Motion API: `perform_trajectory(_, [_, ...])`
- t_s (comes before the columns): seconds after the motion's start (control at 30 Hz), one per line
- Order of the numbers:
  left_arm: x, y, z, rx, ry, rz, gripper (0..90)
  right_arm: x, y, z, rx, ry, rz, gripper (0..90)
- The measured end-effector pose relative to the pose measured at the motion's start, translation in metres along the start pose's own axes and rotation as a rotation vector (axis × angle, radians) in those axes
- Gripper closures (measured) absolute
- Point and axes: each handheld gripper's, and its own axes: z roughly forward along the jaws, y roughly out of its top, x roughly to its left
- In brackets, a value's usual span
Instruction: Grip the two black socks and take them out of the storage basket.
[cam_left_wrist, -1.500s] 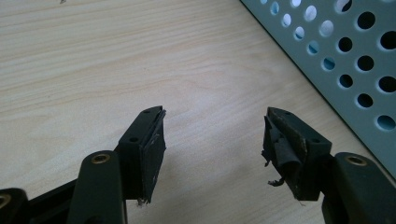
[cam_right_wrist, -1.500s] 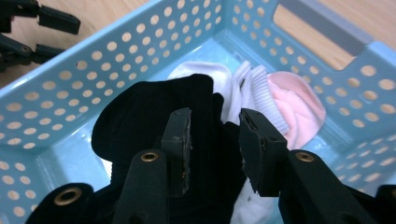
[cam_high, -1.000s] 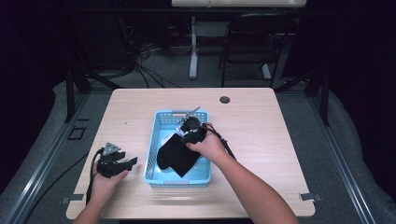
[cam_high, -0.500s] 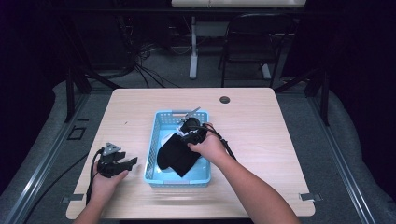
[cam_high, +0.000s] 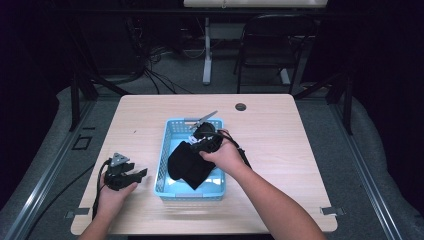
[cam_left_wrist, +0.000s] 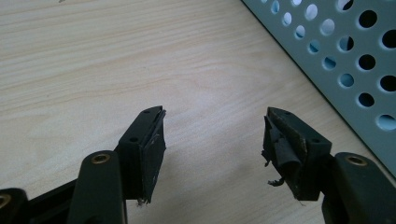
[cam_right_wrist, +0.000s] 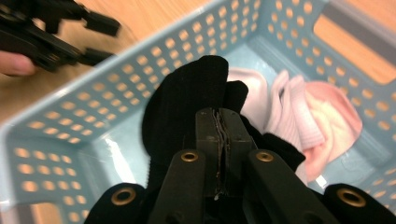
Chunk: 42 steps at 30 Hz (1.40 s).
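Both grippers are black with brass-coloured screws; the left gripper (cam_high: 131, 176) has a grey triangular plate on top and a black cable. The right gripper's (cam_right_wrist: 219, 122) pads look pretty worn; forearms are bare.

Claws you hold: two, left claw (cam_high: 131, 174) and right claw (cam_right_wrist: 219, 122)
Baskets: one blue basket (cam_high: 165, 155)
Black cloths: one black cloth (cam_high: 186, 162)
Pink cloths: one pink cloth (cam_right_wrist: 322, 116)
Worktops: one worktop (cam_high: 290, 135)
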Motion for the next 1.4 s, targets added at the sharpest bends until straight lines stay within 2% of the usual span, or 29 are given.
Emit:
perform_trajectory(0.23, [0.0, 0.0, -0.001, 0.003, 0.0, -0.003, 38.9, 0.012, 0.019, -0.034, -0.042, -0.013, -0.05, 87.8])
perform_trajectory(0.4, [0.0, 0.0, 0.0, -0.001, 0.002, -0.002, 38.9, 0.016, 0.028, -0.057, -0.083, -0.031, -0.069, 87.9])
perform_trajectory(0.43, [0.0, 0.0, 0.0, -0.001, 0.002, -0.002, 38.9, 0.017, 0.03, -0.066, -0.09, -0.041, -0.078, 87.9])
perform_trajectory(0.57, [0.0, 0.0, 0.0, -0.001, 0.002, -0.002, 38.9, 0.018, 0.031, -0.08, -0.108, -0.051, -0.086, 87.9])
perform_trajectory(0.67, [0.0, 0.0, 0.0, 0.001, 0.004, -0.001, 38.9, 0.018, 0.031, -0.084, -0.111, -0.058, -0.086, 87.8])
perform_trajectory(1.03, [0.0, 0.0, 0.0, 0.001, 0.003, 0.0, 38.9, 0.019, 0.024, -0.1, -0.124, -0.061, -0.097, 87.8])
perform_trajectory(1.23, [0.0, 0.0, -0.001, -0.002, 0.004, -0.004, 38.9, 0.012, 0.008, -0.121, -0.141, -0.072, -0.077, 87.8])
perform_trajectory(1.33, [-0.001, 0.0, 0.0, 0.003, 0.006, -0.001, 38.9, 0.007, -0.003, -0.136, -0.148, -0.09, -0.066, 87.8])
perform_trajectory(1.37, [-0.001, 0.0, 0.0, 0.003, 0.006, -0.001, 38.9, 0.004, -0.012, -0.146, -0.154, -0.104, -0.057, 87.8])
perform_trajectory(1.4, [-0.001, 0.0, 0.0, 0.002, 0.006, -0.001, 38.9, 0.004, -0.012, -0.146, -0.154, -0.104, -0.057, 87.8])
